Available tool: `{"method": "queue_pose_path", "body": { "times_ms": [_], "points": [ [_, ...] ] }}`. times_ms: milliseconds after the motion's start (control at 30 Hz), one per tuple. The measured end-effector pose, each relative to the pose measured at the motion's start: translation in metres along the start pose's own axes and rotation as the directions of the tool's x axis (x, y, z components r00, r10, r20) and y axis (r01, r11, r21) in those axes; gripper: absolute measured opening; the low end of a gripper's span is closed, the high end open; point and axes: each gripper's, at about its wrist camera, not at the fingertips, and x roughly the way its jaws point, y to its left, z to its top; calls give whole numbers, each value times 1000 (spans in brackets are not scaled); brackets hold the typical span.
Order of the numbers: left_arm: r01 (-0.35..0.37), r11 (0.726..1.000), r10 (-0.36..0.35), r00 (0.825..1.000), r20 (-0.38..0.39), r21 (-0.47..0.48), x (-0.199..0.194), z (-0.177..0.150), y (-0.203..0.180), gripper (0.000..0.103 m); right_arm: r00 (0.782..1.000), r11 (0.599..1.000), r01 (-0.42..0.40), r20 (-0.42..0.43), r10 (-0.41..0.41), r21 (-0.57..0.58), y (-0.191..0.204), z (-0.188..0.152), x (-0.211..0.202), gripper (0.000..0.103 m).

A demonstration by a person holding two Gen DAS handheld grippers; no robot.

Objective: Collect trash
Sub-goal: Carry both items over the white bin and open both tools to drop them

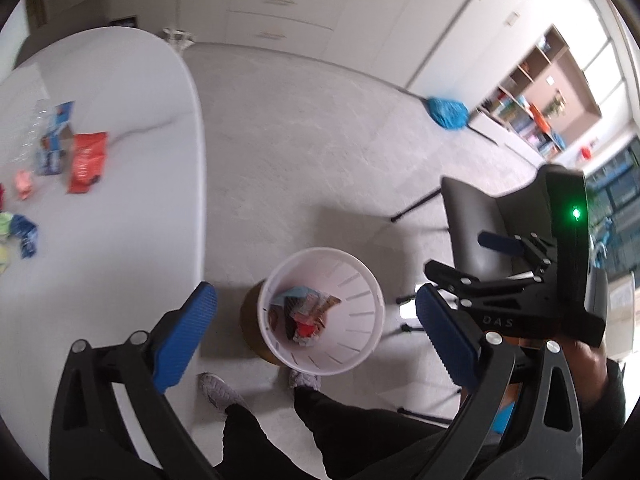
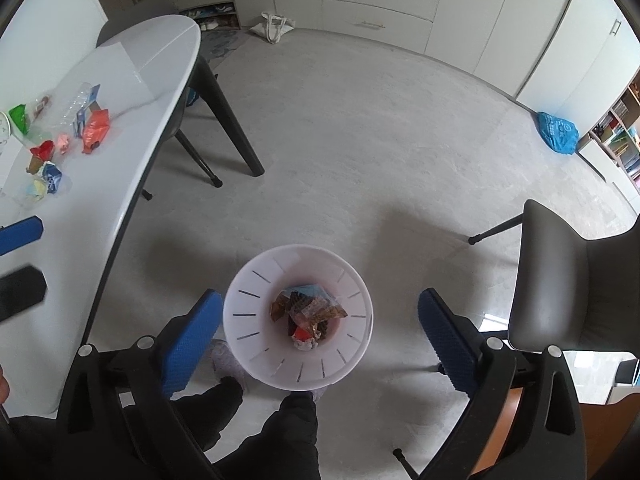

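Observation:
A white slotted trash bin [image 1: 322, 316] stands on the floor, and it also shows in the right wrist view [image 2: 298, 316]. It holds several crumpled wrappers [image 2: 308, 314]. My left gripper [image 1: 316, 336] is open and empty above the bin, by the table edge. My right gripper [image 2: 320, 336] is open and empty, directly above the bin; it also shows in the left wrist view [image 1: 472, 272]. More trash lies on the white table [image 2: 80, 208]: a red-orange packet [image 1: 86, 160], a clear plastic bottle [image 2: 76, 106], blue wrappers [image 1: 24, 236] and a green wrapper [image 2: 18, 118].
A grey chair [image 2: 572, 284] stands right of the bin. The person's legs and shoes [image 2: 226, 360] are just below the bin. A blue bag [image 2: 556, 132] lies by the shelves, a white tote bag [image 2: 274, 26] by the cabinets. Table legs [image 2: 232, 120] stand left of the bin.

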Motion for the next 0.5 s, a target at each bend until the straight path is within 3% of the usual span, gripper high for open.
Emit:
{"method": "queue_pose_path", "body": {
  "times_ms": [233,500],
  "points": [
    [-118,989,125,990,73,-86,-31,-2,39,95,999,999,-29,24,29,-17,25,14,-8,99],
    [-234,947,259,961,93,-221,-58,-14,110,95,992,992,-100,65,105,-77,79,42,-14,100]
  ]
}}
